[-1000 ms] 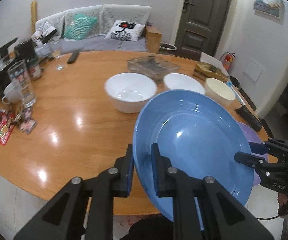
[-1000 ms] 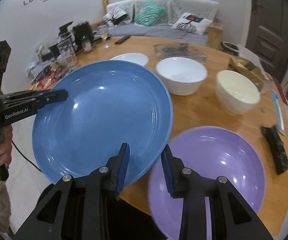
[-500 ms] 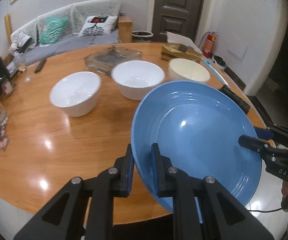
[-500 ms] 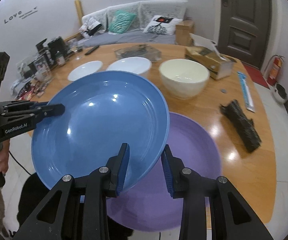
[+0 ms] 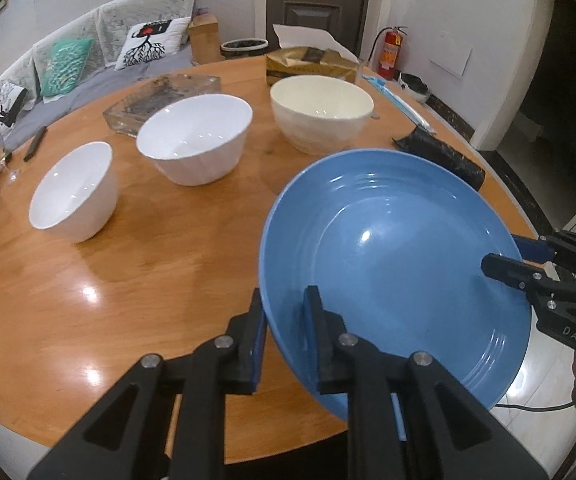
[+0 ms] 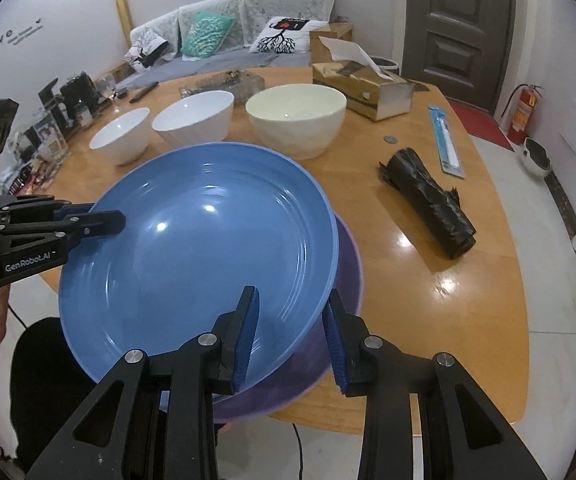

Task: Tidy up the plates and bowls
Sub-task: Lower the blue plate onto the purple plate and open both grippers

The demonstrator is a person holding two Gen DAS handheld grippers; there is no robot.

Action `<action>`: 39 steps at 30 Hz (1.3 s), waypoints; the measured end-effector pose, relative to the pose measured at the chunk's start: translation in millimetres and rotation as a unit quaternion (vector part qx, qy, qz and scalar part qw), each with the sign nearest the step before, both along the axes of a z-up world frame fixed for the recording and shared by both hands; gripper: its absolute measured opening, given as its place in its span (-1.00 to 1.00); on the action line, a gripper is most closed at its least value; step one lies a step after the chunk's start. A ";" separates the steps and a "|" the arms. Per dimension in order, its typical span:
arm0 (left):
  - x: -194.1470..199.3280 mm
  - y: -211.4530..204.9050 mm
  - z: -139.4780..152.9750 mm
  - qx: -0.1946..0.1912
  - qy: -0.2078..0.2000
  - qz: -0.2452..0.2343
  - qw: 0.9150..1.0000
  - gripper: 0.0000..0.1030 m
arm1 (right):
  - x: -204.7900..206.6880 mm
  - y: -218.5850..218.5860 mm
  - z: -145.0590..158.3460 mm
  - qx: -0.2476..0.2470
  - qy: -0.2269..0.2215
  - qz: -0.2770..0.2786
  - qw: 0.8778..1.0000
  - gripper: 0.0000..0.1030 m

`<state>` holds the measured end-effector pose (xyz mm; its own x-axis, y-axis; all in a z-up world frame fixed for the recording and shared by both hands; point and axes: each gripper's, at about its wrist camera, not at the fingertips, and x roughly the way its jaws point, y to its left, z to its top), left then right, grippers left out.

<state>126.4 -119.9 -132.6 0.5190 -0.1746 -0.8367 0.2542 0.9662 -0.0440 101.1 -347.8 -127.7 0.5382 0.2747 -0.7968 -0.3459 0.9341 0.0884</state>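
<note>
I have the wide blue glazed plate (image 6: 196,248) pinched on opposite edges: my left gripper (image 5: 284,322) has its fingers clamped on the near-left rim, and my right gripper (image 6: 290,334) grips the other side the same way, its blue pads (image 6: 246,340) bearing on the rim. Over the last second I have carried the plate sideways along the round wooden bench (image 5: 108,280); a second ago it hung beside the lilac plate (image 6: 350,256), and now it sits almost squarely above it, only a crescent of lilac showing past the blue rim. To me that means the stacking step is nearly done: what is left is to lower and let go.

The three bowls stand untouched in a row behind: a small white bowl (image 5: 74,192), a larger white ribbed bowl (image 5: 196,142) and a cream bowl (image 5: 320,110).

What I cannot judge is whether the blue plate already touches the lilac one; the gap between them is hidden under the blue rim. In the left view the lilac plate is covered entirely. The lilac plate's near edge appears to overhang the bench, but that part is blurred and partly behind my fingers.
</note>
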 end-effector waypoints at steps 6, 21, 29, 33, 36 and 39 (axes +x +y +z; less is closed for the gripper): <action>2.1 -8.9 -9.5 0.014 0.008 -0.012 1.000 -0.68 | -0.1 -3.8 -2.7 -0.013 -0.002 -0.003 1.000 -0.47; 6.1 -20.2 -19.4 0.036 0.013 -0.028 0.999 -0.63 | 1.4 7.1 -4.2 -0.078 -0.004 0.005 0.997 -0.43; 5.2 -24.7 -21.9 0.047 0.012 -0.034 0.998 -0.61 | 1.0 11.5 -5.6 -0.110 -0.001 0.011 0.994 -0.38; 4.9 -25.0 -22.2 0.050 0.012 -0.036 0.998 -0.60 | 2.1 13.2 -6.4 -0.120 0.001 0.015 0.993 -0.36; 4.3 -24.8 -22.3 0.053 0.011 -0.041 0.998 -0.60 | 3.3 12.7 -6.7 -0.122 0.004 0.015 0.992 -0.36; 5.0 -22.0 -20.7 0.056 0.009 -0.045 0.997 -0.58 | 5.0 11.5 -5.5 -0.130 0.005 0.011 0.991 -0.36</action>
<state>131.4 -141.9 -153.3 0.4898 -0.1243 -0.8629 0.3393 0.9389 0.0573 106.1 -336.3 -133.2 0.5260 0.0713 -0.8475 -0.3669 0.9180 -0.1505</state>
